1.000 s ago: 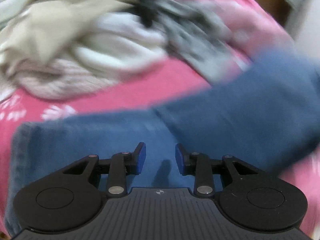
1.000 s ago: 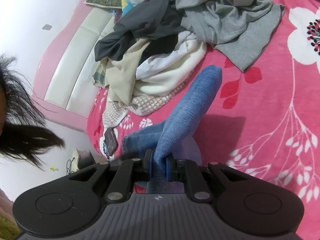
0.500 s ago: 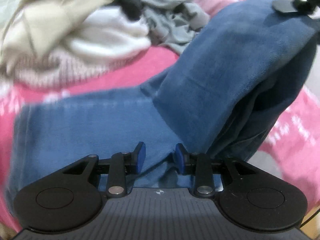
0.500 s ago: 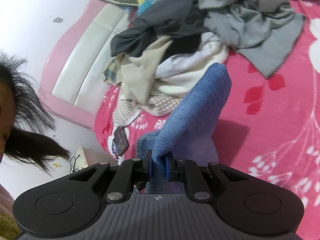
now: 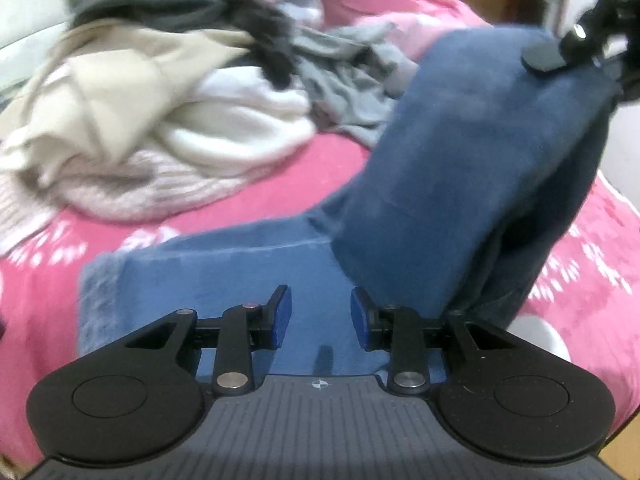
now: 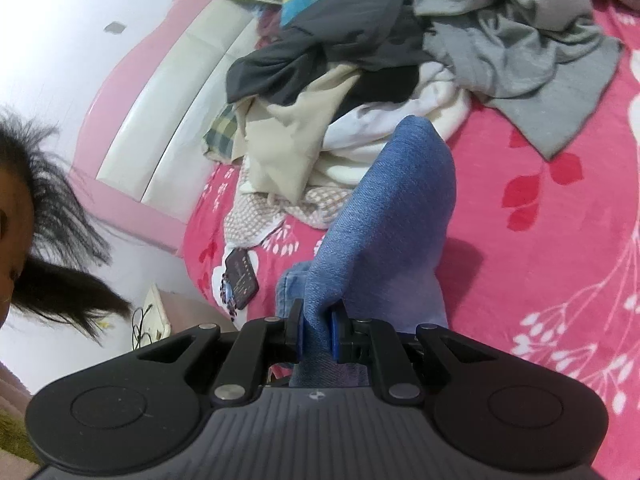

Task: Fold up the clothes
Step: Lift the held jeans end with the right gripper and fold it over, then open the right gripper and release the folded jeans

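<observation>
Blue jeans lie on the pink floral bedspread, one end flat and the other lifted in a tall fold. My left gripper is open and empty, low over the flat part. My right gripper is shut on the jeans and holds them up above the bed; it shows at the top right of the left wrist view, pinching the raised fold.
A pile of unfolded clothes in cream, white, black and grey lies behind the jeans, also in the left wrist view. A dark phone lies near the bed's edge. A pink and white headboard stands at left. The person's head is at far left.
My right gripper has lifted the jeans end higher and carried it over toward the flat part. My left gripper has stayed open over the flat part.
</observation>
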Motion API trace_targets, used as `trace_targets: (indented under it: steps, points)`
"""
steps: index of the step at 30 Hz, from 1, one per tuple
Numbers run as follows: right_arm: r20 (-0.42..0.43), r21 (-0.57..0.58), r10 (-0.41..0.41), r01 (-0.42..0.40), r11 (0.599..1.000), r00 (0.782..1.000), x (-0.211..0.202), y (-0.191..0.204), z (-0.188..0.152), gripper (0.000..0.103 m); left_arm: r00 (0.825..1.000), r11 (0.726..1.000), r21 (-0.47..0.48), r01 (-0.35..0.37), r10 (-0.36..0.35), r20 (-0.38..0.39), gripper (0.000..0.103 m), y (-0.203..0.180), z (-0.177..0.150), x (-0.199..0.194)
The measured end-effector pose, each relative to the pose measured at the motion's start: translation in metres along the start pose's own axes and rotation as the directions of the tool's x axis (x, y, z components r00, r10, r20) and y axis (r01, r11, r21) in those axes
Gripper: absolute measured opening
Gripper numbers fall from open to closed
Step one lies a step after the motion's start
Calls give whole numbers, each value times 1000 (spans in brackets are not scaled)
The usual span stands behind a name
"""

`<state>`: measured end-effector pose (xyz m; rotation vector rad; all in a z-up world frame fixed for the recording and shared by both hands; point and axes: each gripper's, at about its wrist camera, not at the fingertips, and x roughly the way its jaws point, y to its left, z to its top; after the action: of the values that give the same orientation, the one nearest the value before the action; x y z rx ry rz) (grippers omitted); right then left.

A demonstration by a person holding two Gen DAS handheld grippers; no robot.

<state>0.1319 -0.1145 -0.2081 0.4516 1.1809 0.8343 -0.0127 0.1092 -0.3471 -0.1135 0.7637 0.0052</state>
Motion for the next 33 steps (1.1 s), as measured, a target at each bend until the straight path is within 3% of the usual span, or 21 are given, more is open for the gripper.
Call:
trace_targets:
  steps: [2, 3, 6, 15, 19, 22, 24, 28, 33]
  points:
    - [9, 7, 8, -8, 1000, 1000, 1, 0, 0, 13, 994, 991, 124, 41, -27, -109, 33, -15, -11, 26]
    - [10, 3, 14, -14, 1000, 1000, 2, 1, 0, 13, 989, 985, 171, 34, -8, -149, 33, -21, -21, 37]
    - [5, -29, 28, -27, 999, 1000, 7, 7, -1, 13, 994, 977, 212, 26, -2, -112, 33, -24, -23, 31]
    - [-37, -86, 132, -135, 987, 991, 38, 29, -1, 13, 996, 996, 30, -85, 86, -33, 33, 23, -6, -11]
    - [-86, -117, 184, -194, 974, 979, 70, 45, -5, 13, 984, 977, -130, -171, 175, 19, 33, 56, -1, -41]
    - [-140, -154, 210, -231, 961, 968, 102, 59, -11, 13, 971, 932, -277, -232, 239, -9, 33, 88, -7, -62]
    - [-177, -177, 216, -246, 953, 960, 127, 68, -17, 13, 966, 886, -388, -252, 254, -48, 33, 112, -17, -70]
    - [-263, -208, 192, -250, 946, 945, 185, 81, -31, 13, 968, 768, -592, -245, 225, -109, 33, 155, -42, -73]
    - [-352, -257, 61, -159, 953, 934, 245, 88, -50, 14, 982, 629, -756, -180, 160, -100, 33, 188, -64, -73]
